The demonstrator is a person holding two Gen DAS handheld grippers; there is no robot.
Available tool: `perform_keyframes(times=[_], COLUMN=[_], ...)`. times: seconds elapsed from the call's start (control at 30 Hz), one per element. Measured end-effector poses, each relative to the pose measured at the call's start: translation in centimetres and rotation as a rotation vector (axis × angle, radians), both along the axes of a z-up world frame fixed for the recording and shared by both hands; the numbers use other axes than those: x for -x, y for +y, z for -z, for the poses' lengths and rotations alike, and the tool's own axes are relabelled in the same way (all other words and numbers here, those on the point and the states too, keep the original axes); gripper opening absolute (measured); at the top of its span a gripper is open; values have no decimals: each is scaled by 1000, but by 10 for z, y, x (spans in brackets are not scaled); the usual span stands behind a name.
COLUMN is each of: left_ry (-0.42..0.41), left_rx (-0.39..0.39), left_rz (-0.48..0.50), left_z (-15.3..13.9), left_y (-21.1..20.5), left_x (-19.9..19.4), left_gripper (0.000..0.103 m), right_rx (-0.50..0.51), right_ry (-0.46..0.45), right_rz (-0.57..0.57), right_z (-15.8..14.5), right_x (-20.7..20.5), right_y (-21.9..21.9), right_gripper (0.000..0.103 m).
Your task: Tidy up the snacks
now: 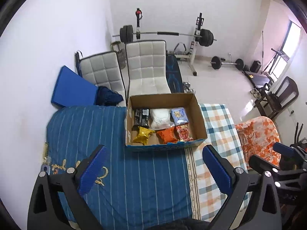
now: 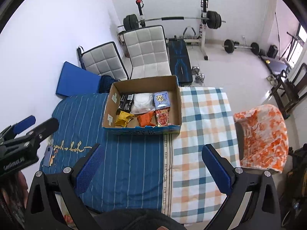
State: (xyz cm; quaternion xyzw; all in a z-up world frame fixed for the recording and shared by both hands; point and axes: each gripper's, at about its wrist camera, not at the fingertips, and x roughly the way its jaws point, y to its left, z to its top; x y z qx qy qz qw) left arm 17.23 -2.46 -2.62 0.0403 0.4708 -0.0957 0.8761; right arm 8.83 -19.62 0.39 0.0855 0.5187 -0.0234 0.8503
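Both tools hang above the near part of the bed, each empty with its blue pads spread wide: the left tool (image 1: 153, 164) over the blue striped cover (image 1: 134, 182), the right tool (image 2: 151, 163) over the seam where that cover meets the checked sheet (image 2: 201, 134). Each tool also shows at the edge of the other's view.

Farther along the bed sits an open cardboard box (image 2: 177, 95) holding the snacks. In its far row lie a black packet (image 2: 125, 100) at the left, a white bag (image 2: 143, 103) in the middle and a pale blue packet (image 2: 162, 98) at the right. In the near row lie a gold packet (image 2: 123, 119), an orange packet (image 2: 146, 119) and a red packet (image 2: 163, 117), left to right, all close together.

A phone (image 2: 48, 156) lies on the left edge of the striped cover. An orange and white blanket (image 2: 264, 138) covers something just right of the bed. Beyond the box stand two white padded chairs (image 2: 147, 49), and behind them a barbell rack (image 2: 172, 19).
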Motion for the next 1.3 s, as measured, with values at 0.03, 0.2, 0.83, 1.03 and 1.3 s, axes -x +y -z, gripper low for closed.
perform_keyframes(times=[0.03, 0.2, 0.83, 1.03, 1.3], left_ry=[-10, -19, -115, -131, -142], left_rx=[-3, 7, -22, -28, -21], left_rz=[-8, -14, -61, -81, -96], left_z=[-3, -13, -23, -23, -26], left_y=[1, 6, -1, 0, 2], left_x=[3, 18, 14, 8, 6], left_gripper=[102, 102, 102, 102, 102], right_rx=[15, 48, 106, 113, 119], right_ry=[-10, -30, -147, -149, -154], right_rz=[-4, -22, 69, 82, 90], right_z=[-5, -23, -47, -46, -46], right_x=[4, 17, -6, -15, -15], right_y=[2, 10, 3, 1, -3], right_gripper=[103, 103, 103, 103, 103])
